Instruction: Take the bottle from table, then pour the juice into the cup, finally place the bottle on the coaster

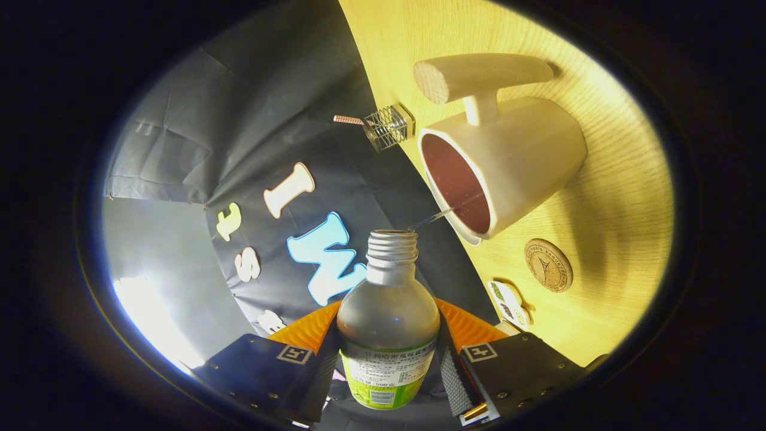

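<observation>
Currently, gripper: its two fingers are pinching the bottle between them, one ribbed pad pressing on each side of the lower body, so the gap is standing just as wide as the bottle.
Fingers: the black finger blocks with square markers are flanking the label, and orange parts are showing behind them on either side of the bottle.
Bottle: it is sitting between the fingers with its uncapped threaded neck pointing ahead toward the cup; the clear body is looking largely empty in its upper part, and a green and white label is wrapping the lower part.
Stream: a thin line of liquid is running from the bottle's mouth across to the cup's rim.
Cup: the white cup with a dark red inside is standing on the table just beyond the bottle's mouth, its opening facing the bottle; a thick wooden handle is sticking out from its side.
Coaster: the round brown coaster is lying flat on the table close beside the cup, apart from it.
Table: the light wood surface is appearing strongly tilted in the gripper view.
Wire holder: a small wire object is sitting at the table's far edge, beyond the cup.
Small packet: a white and green item is lying on the table near the coaster, just ahead of the right-hand finger.
</observation>
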The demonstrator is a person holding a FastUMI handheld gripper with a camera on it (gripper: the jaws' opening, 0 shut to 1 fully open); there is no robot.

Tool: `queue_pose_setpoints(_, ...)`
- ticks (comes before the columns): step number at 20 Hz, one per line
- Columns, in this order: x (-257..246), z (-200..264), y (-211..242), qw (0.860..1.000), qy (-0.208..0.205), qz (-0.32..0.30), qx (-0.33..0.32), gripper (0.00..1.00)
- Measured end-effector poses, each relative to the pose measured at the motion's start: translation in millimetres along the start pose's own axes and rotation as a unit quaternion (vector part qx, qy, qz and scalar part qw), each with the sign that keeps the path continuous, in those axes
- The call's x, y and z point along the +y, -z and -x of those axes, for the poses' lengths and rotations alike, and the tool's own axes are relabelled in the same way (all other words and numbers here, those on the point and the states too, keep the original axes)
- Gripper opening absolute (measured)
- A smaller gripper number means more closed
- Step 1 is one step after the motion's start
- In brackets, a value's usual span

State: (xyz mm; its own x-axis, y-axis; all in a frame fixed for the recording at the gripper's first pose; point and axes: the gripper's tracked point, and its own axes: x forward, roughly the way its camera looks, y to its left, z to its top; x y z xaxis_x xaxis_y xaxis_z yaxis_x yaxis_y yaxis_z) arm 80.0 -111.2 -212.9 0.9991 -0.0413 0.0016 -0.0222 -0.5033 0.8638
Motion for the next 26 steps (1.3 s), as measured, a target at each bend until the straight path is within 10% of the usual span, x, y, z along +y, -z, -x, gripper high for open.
queue_pose_setpoints(13,-0.5,0.0,-3.3,1.0,0.001,-0.03,-0.007,0.76)
queue_pose_setpoints(26,-22.7,-1.1,-21.3,0.995,0.02,0.1,-0.006,0.76)
